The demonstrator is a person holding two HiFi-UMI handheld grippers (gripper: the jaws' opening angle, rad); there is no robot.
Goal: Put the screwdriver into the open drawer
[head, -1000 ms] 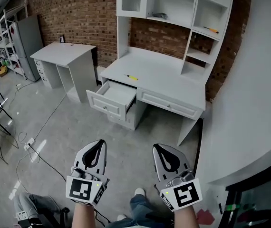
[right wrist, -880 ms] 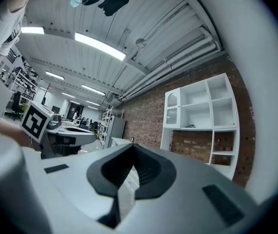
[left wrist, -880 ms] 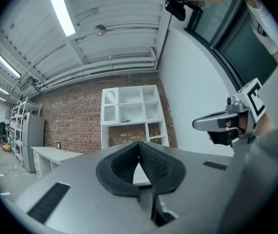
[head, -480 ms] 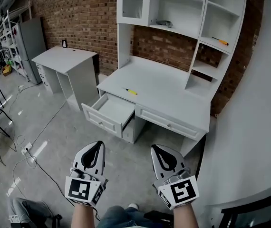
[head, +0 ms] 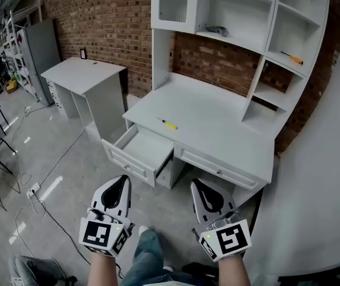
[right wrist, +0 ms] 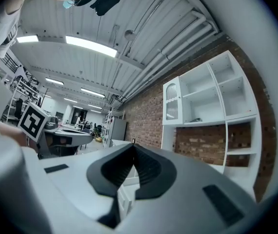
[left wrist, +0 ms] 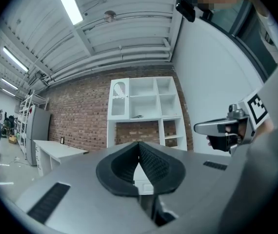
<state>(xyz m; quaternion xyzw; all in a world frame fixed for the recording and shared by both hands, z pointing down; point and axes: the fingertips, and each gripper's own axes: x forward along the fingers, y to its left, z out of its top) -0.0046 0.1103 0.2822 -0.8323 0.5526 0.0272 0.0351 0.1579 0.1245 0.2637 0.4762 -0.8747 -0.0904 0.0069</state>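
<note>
Screwdriver, small, yellow-handled with a slim metal shaft (head: 169,123), lies flat on the white wooden desk top (head: 218,130), just behind the open white drawer (head: 135,162); judged light, rigid and liable to roll; take hold across the handle, not the shaft. Left gripper (head: 122,182) and right gripper (head: 200,186): jaws closed together, nothing held; both well short of the desk.

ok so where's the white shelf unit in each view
Head view: shelf unit at top, right of centre.
Left gripper view: centre, small and far.
Right gripper view: right side, larger.
Shared landmark: the brick wall behind it, running off to its left.
</note>
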